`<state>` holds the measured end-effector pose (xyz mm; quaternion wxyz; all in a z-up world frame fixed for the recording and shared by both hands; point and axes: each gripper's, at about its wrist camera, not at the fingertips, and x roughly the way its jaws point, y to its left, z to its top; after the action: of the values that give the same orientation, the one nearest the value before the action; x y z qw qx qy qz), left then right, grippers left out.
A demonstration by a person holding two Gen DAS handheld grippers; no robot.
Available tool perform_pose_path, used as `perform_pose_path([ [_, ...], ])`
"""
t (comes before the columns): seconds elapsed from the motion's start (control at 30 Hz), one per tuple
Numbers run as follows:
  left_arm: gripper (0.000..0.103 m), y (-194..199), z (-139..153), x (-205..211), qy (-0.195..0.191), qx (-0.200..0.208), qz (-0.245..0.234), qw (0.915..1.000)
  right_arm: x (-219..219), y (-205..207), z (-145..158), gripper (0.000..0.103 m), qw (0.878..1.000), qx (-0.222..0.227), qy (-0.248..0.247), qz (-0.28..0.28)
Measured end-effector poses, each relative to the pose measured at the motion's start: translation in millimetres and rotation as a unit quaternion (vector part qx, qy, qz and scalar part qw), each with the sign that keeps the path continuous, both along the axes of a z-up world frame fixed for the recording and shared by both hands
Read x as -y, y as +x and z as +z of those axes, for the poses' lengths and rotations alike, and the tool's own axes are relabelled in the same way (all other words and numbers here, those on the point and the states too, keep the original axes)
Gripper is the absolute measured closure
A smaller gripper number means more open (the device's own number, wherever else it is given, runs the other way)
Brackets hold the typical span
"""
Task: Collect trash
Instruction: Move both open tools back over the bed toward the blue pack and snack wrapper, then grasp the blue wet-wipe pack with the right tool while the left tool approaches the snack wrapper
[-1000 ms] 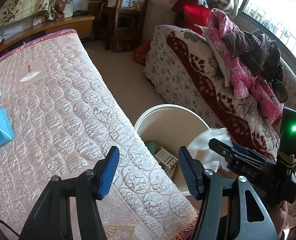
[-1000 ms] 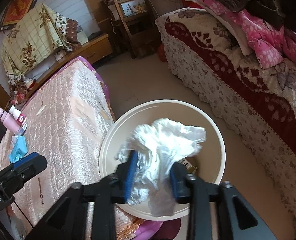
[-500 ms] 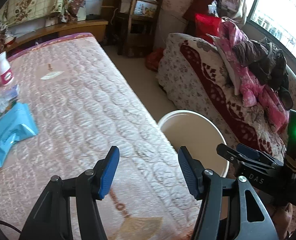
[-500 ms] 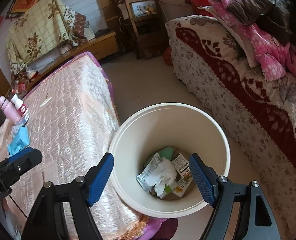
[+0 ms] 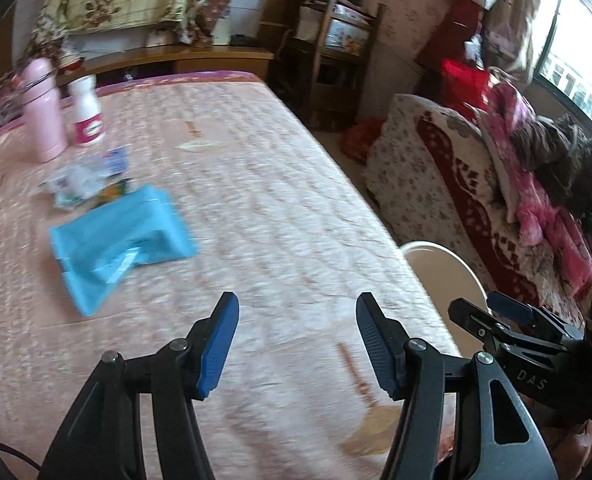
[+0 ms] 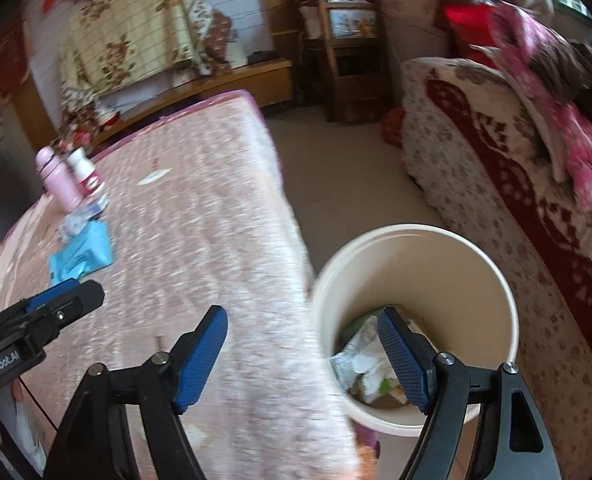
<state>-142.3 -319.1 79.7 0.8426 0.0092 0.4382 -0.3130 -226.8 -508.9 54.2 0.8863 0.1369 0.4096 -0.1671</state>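
A cream waste bin (image 6: 456, 268) stands on the floor beside the pink quilted table (image 6: 200, 216); crumpled white paper and cartons (image 6: 364, 364) lie at its bottom. My right gripper (image 6: 302, 344) is open and empty, straddling the table edge and the bin rim. My left gripper (image 5: 298, 328) hovers open and empty over the table (image 5: 256, 200). Left of it lie a blue plastic bag (image 5: 116, 240) and small crumpled wrappers (image 5: 84, 182). The bin's rim (image 5: 444, 256) shows at the table's right edge, and the right gripper (image 5: 492, 312) beside it.
A pink flask (image 5: 42, 114) and a white bottle (image 5: 88, 114) stand at the table's far left. A sofa with a red patterned cover (image 6: 516, 184) piled with clothes runs along the right. A wooden shelf (image 6: 344, 48) stands at the back. Tiled floor (image 6: 336, 184) lies between.
The right gripper opened and dropped the crumpled white paper into the bin. Both grippers then swung left, from over the bin towards the table with the blue bag.
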Motion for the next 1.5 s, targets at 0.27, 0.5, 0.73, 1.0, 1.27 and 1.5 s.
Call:
perform_pose_path([
  [0.27, 0.037, 52.0, -4.3, -77.5, 0.011, -0.004, 0.077, 0.997, -47.6, 26.4, -1.5, 0.023, 0.999, -0.003, 0.0, 0.054],
  [0.5, 0.037, 124.0, -11.1, -122.6, 0.03, 0.0, 0.157, 0.9872, -72.2, 43.6, -6.4, 0.023, 0.996, -0.013, -0.002, 0.083],
  [0.73, 0.037, 167.7, -39.9, -127.0, 0.058, -0.029, 0.176, 0.9822, -74.0, 56.4, -11.0, 0.023, 0.996, -0.022, 0.006, 0.091],
  [1.0, 0.037, 129.3, -51.4, -96.2, 0.005, -0.073, 0.093, 0.993, -65.9, 70.5, -15.9, 0.023, 0.997, -0.026, 0.019, 0.076],
  [1.27, 0.037, 106.3, -31.1, -103.5, -0.009, -0.049, 0.077, 0.9958, -80.8, 83.8, -17.0, 0.023, 0.994, -0.022, 0.05, 0.098],
  [1.5, 0.037, 130.6, -49.9, -132.2, 0.055, -0.047, 0.148, 0.9864, -105.5, 93.2, -17.5, 0.023, 0.991, -0.023, 0.055, 0.122],
])
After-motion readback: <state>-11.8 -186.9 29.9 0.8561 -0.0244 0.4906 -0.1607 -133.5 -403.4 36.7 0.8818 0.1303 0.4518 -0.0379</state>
